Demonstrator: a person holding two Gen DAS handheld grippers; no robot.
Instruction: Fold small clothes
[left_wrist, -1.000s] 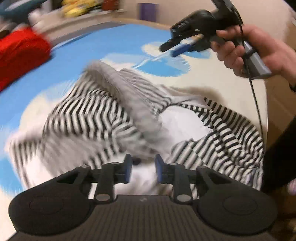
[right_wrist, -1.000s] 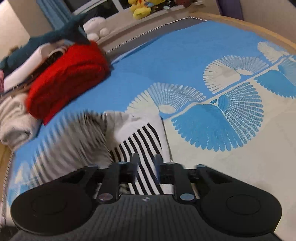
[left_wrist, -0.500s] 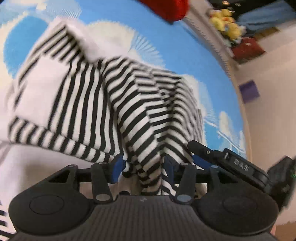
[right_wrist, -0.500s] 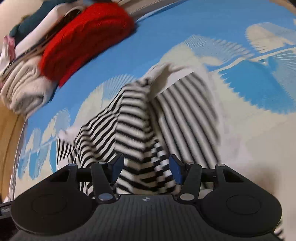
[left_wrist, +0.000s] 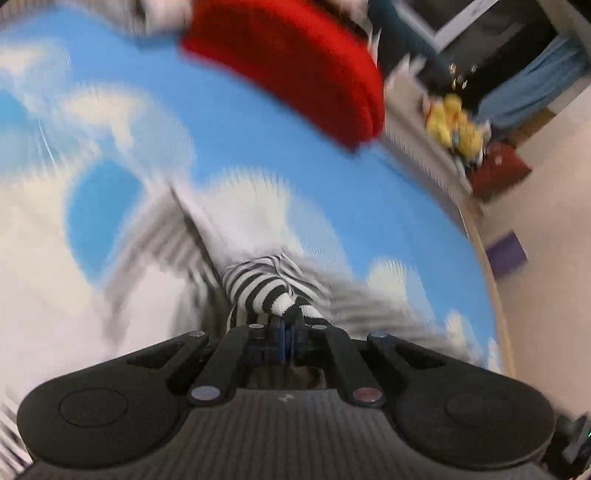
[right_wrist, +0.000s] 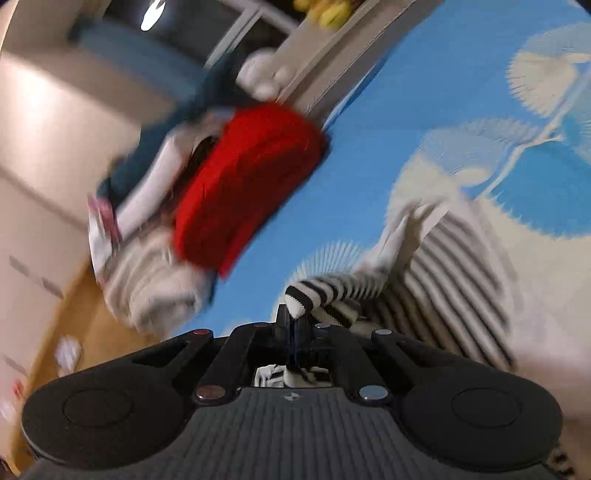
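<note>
left wrist: 2 tongs (left_wrist: 283, 328) (right_wrist: 293, 332) pinch 1 striped garment (left_wrist: 264, 291).

Two low, close wrist views along each claw, sharing blue patterned mat (left_wrist: 258, 155) and red bundle (right_wrist: 243, 184).

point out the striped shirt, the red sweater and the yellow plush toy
striped shirt (left_wrist: 264, 291): left wrist view, on the bunched black-and-white fabric just ahead of the jaws
red sweater (right_wrist: 247, 177): right wrist view, on the middle of the folded bundle
yellow plush toy (left_wrist: 456, 127): left wrist view, on its blurred yellow body
</note>
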